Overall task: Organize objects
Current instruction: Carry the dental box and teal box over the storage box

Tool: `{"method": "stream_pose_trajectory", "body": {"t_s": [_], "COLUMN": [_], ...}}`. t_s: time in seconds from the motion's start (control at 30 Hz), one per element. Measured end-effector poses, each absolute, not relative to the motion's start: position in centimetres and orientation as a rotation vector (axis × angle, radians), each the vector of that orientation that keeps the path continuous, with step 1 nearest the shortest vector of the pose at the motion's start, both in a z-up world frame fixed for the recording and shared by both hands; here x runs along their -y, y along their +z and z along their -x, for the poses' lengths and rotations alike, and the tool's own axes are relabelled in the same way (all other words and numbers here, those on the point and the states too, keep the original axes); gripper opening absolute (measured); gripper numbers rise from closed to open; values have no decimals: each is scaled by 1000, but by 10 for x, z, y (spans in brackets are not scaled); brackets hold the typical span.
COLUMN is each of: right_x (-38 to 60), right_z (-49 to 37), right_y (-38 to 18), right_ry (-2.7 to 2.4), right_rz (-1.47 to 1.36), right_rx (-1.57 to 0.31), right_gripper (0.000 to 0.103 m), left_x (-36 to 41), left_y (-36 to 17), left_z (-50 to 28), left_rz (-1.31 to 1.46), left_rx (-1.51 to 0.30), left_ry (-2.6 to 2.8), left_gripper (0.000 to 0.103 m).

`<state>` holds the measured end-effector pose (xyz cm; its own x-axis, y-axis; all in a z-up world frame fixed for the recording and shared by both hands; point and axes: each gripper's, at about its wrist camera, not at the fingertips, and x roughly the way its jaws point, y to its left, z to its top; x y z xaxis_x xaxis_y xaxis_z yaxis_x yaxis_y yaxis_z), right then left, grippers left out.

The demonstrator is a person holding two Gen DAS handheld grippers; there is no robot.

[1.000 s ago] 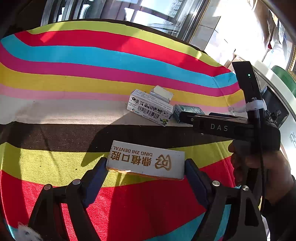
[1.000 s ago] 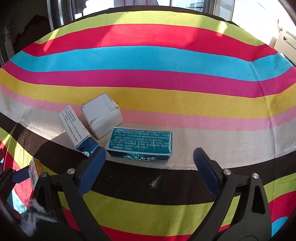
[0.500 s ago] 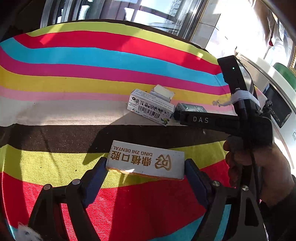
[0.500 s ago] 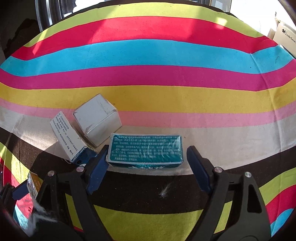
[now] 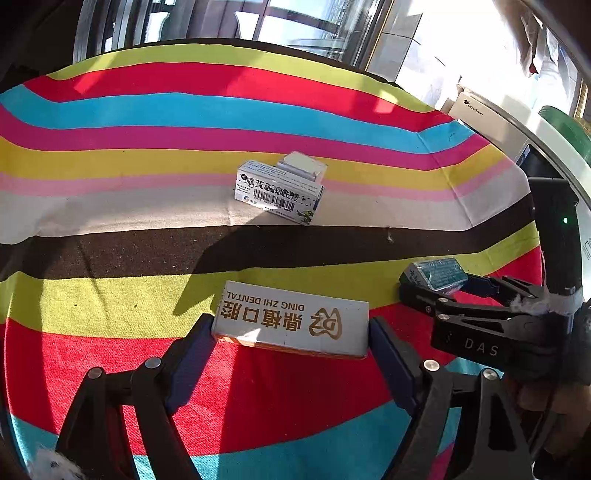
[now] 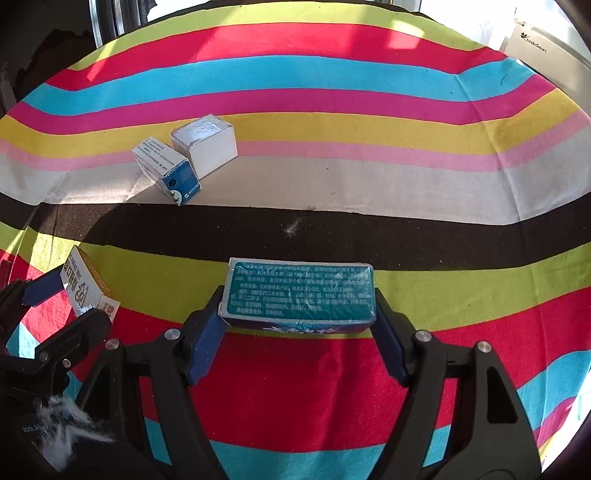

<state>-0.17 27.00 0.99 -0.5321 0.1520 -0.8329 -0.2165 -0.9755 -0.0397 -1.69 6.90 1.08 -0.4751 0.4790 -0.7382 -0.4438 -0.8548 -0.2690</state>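
My left gripper (image 5: 291, 332) is shut on a white dental box (image 5: 291, 317) with gold print, held above the striped cloth. My right gripper (image 6: 297, 317) is shut on a teal box (image 6: 299, 290), held above the cloth near me; it also shows in the left wrist view (image 5: 437, 275). The dental box also shows at the left of the right wrist view (image 6: 86, 286). A white-and-blue barcode box (image 5: 279, 192) and a plain white box (image 5: 303, 166) lie together on the pale stripe farther off.
A rainbow-striped cloth (image 5: 147, 118) covers the table. A white appliance (image 5: 491, 118) and a green object (image 5: 565, 125) stand past the right edge. Windows (image 5: 295, 26) lie behind the far edge. A bit of fluff (image 6: 293, 227) lies on the dark stripe.
My right gripper closed on the teal box, lifted it from beside the two white boxes and drew it back toward me. My left gripper kept hold of the dental box.
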Motion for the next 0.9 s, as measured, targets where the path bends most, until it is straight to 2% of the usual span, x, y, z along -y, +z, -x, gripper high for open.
{"method": "stream_pose_trajectory", "body": {"t_s": [0.4, 0.67, 0.9], "right_x": [-303, -337, -359], "right_z": [-161, -261, -323], "right_y": [27, 39, 30], "right_ry": [2414, 2213, 2073], "right_rz": [1396, 1351, 1345], "right_rx": [-209, -322, -385], "right_gripper": [76, 76, 76], "left_x": [-132, -198, -223], "left_y": [43, 43, 35], "left_z": [-93, -184, -239], "left_rz": [1075, 974, 910], "left_rx": [27, -144, -265], "left_ry": [2103, 1884, 1760], "left_gripper": [83, 83, 83]}}
